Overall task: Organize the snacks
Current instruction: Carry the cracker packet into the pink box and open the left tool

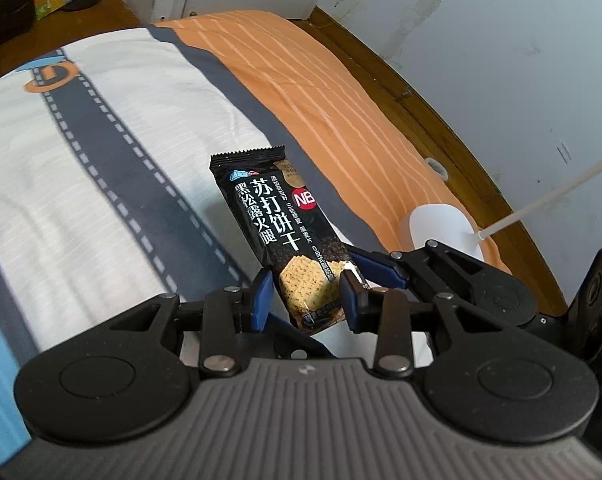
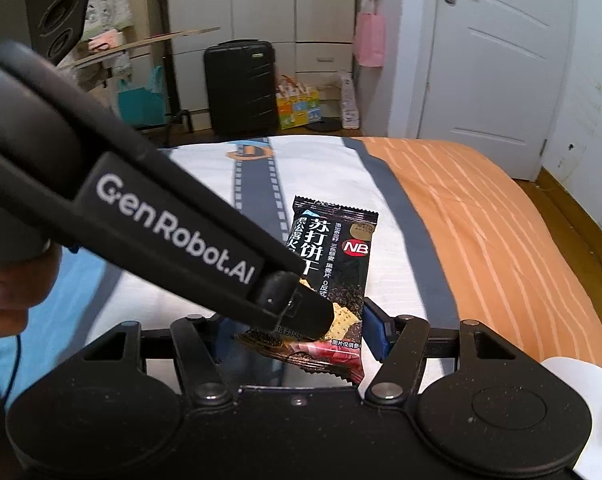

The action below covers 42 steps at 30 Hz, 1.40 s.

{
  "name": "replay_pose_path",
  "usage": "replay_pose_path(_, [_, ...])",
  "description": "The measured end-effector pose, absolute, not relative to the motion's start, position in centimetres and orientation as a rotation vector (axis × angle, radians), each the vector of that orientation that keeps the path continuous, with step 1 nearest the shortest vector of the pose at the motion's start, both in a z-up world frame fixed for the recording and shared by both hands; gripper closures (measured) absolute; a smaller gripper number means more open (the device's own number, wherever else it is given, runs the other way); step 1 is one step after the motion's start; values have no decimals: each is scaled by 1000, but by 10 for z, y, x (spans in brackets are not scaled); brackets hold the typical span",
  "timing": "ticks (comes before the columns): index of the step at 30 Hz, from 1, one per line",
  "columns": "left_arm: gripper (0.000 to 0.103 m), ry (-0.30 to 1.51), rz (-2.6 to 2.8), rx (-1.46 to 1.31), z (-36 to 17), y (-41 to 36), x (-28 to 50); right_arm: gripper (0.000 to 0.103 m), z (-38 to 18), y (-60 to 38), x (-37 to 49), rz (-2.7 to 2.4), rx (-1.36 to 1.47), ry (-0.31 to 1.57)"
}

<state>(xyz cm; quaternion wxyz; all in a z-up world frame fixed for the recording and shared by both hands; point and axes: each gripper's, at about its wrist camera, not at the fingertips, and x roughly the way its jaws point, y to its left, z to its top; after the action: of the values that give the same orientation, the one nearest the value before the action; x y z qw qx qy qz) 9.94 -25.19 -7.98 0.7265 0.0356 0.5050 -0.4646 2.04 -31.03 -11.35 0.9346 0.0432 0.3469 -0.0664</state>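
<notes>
A black soda-cracker packet [image 1: 285, 232] with white Chinese print and a red NB mark stands tilted above the bed. Its lower end sits between the blue pads of my left gripper [image 1: 307, 300], which close on it. In the right wrist view the same packet [image 2: 333, 256] has its lower end between the blue pads of my right gripper [image 2: 301, 336], which also close on it. The left gripper's black arm [image 2: 173, 236] crosses that view and covers the packet's lower left part.
The bed has a white sheet with a grey film-strip print [image 1: 113, 152] and an orange striped blanket [image 1: 321, 92]. A white round object with a cable [image 1: 441, 228] lies on the blanket. A black suitcase [image 2: 241, 88], boxes and a white door [image 2: 497, 60] stand beyond the bed.
</notes>
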Motion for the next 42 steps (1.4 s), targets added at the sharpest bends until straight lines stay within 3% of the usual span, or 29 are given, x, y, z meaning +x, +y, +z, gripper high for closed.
replay_pose_path(10, [69, 1059, -953, 7, -29, -180, 70, 36, -75, -256, -7, -23, -3, 625])
replay_pose_path(25, [67, 866, -746, -142, 20, -34, 58, 35, -33, -152, 18, 218, -241, 480])
replay_pose_path(33, [67, 824, -636, -182, 18, 24, 75, 35, -39, -111, 61, 340, -274, 458])
replay_pose_path(42, [67, 829, -596, -257, -24, 82, 112, 35, -71, -71, 103, 428, -223, 503])
